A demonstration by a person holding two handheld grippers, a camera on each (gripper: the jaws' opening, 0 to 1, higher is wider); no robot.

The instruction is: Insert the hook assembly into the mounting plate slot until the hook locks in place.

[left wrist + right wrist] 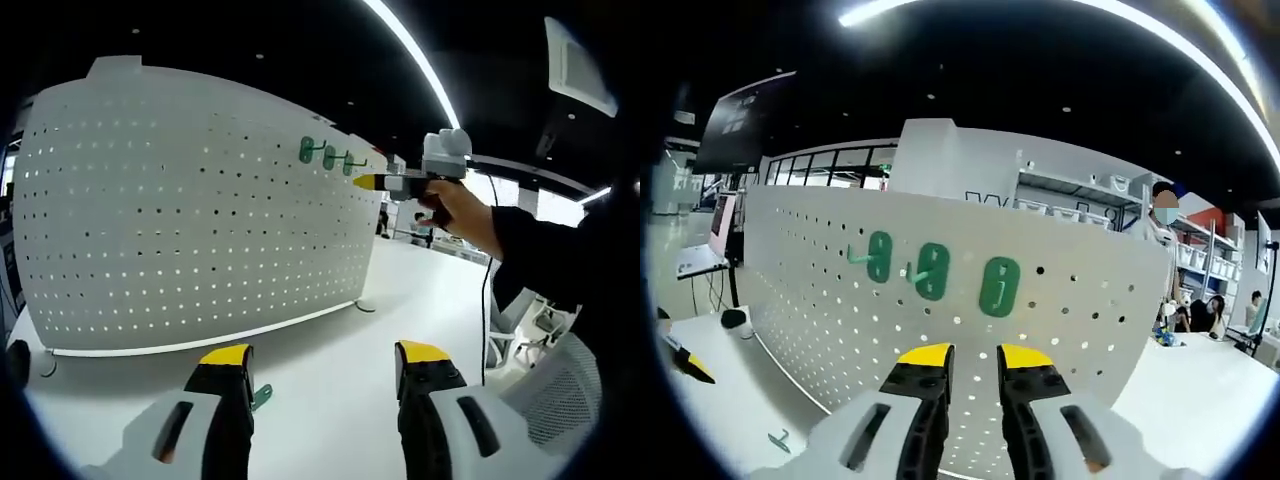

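Note:
A white pegboard (190, 210) stands upright on a white table. Three green hook plates (329, 156) sit side by side near its upper right corner; in the right gripper view they hang in a row (932, 270) just above my jaws. My right gripper (975, 357) points at the board below the rightmost hook (999, 286), jaws a narrow gap apart with nothing between them. In the left gripper view, that gripper (368, 182) is held by a hand up at the hooks. My left gripper (327, 355) hovers low over the table, wide open. One loose green hook (262, 397) lies beside its left jaw.
The loose hook (780, 438) also lies on the table (730, 400) in front of the board. The board rests on small feet (365, 307). A chair (560, 390) stands at the right. Shelves and people (1215, 315) are in the background.

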